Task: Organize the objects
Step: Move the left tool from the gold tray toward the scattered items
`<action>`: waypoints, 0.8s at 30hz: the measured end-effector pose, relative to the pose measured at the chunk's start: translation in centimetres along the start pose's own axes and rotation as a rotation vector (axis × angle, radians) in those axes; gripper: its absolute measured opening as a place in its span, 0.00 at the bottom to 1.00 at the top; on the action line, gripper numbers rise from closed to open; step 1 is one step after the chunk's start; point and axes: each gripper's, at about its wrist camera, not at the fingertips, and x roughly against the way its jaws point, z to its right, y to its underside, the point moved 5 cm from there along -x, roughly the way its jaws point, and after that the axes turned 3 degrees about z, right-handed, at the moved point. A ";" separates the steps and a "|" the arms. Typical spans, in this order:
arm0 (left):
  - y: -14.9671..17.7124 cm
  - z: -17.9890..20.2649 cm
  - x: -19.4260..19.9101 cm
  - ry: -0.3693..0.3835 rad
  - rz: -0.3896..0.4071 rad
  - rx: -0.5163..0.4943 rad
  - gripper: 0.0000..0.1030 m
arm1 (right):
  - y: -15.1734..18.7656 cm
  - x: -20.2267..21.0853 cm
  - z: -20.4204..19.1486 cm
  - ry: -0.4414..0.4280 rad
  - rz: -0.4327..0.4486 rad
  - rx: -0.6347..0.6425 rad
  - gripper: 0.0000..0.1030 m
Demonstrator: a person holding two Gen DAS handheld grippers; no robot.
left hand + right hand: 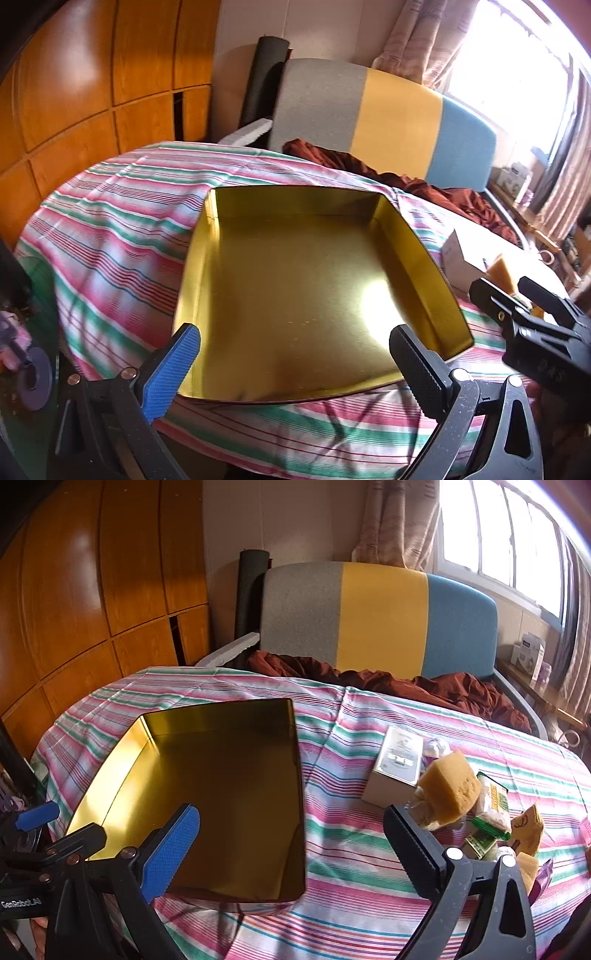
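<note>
Hovering with fingers apart, both grippers (293, 363) (291, 845) face the gold tin (207, 775), sponge (448, 784) and box (397, 766) alongside

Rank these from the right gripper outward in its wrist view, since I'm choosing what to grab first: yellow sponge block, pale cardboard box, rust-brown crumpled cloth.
1. Yellow sponge block, beside the right gripper's black finger.
2. Pale cardboard box, just behind it.
3. Rust-brown crumpled cloth, at the far edge.

In the left wrist view, the pale cardboard box (463, 258) is cropped by the black frame of the right gripper (517, 295), which also hides most of a yellow sponge block (500, 271). In the right wrist view, the print on the green-and-white packet (493, 803) is too small to read, and the purple wrapper (541, 878) is half hidden behind the gripper's black arm.
</note>
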 end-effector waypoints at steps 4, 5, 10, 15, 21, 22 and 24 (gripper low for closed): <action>-0.3 0.8 0.0 0.043 0.001 -0.024 1.00 | -0.4 -0.2 3.2 0.010 -0.019 -0.043 0.99; -0.4 1.1 0.1 0.052 0.005 -0.033 1.00 | -0.5 -0.1 4.2 0.014 -0.023 -0.056 0.99; -1.1 3.3 0.0 0.101 0.009 -0.088 1.00 | -1.6 0.1 10.9 0.101 -0.026 -0.128 0.99; -1.6 5.3 -0.4 0.128 0.005 -0.138 1.00 | -2.8 0.2 18.1 0.212 -0.012 -0.201 0.99; -2.8 7.9 -1.2 0.140 0.016 -0.200 1.00 | -2.7 -0.8 24.7 0.300 0.010 -0.288 0.99; -3.2 8.4 -1.4 0.144 0.013 -0.210 1.00 | -2.2 -0.9 25.5 0.298 0.013 -0.322 0.99; -4.0 9.4 -2.0 0.161 0.001 -0.214 1.00 | -1.3 -1.3 26.6 0.289 -0.009 -0.388 0.99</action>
